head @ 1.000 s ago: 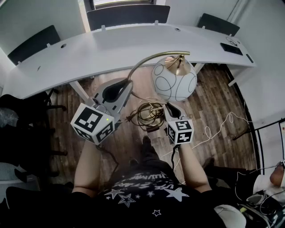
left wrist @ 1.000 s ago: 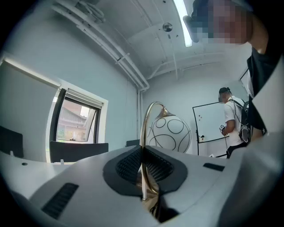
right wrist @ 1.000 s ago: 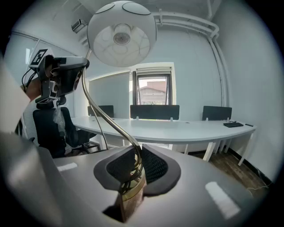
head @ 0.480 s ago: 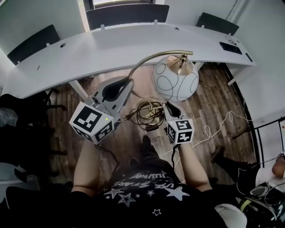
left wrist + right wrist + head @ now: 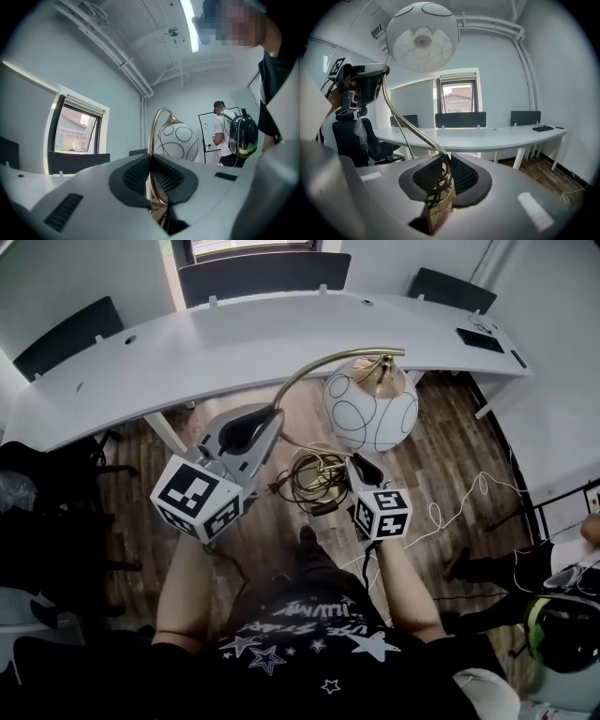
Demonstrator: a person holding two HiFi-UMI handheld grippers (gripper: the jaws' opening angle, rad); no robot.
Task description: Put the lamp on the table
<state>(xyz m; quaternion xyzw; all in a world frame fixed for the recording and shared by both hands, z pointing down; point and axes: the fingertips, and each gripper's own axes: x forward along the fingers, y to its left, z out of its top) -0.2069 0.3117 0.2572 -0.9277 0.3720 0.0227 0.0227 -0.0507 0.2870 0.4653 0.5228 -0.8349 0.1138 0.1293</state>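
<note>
The lamp has a white globe shade (image 5: 370,407) with thin black rings and a curved brass stem (image 5: 309,368). It is held in the air over the wooden floor, in front of the white curved table (image 5: 216,348). My left gripper (image 5: 273,421) is shut on the brass stem (image 5: 151,140), with the shade (image 5: 178,140) just beyond the jaws. My right gripper (image 5: 355,464) is shut on the lamp's brass base (image 5: 439,201), where the cord (image 5: 314,479) is coiled. In the right gripper view the shade (image 5: 423,37) hangs overhead.
Dark chairs (image 5: 262,273) stand behind the table, and a dark flat device (image 5: 478,339) lies at its right end. A white cable (image 5: 459,507) trails on the floor at the right. A person with a backpack (image 5: 234,133) stands at the right.
The lamp and both grippers have barely shifted, the shade a little up and towards the table. The person at the lower right has moved further into view.
</note>
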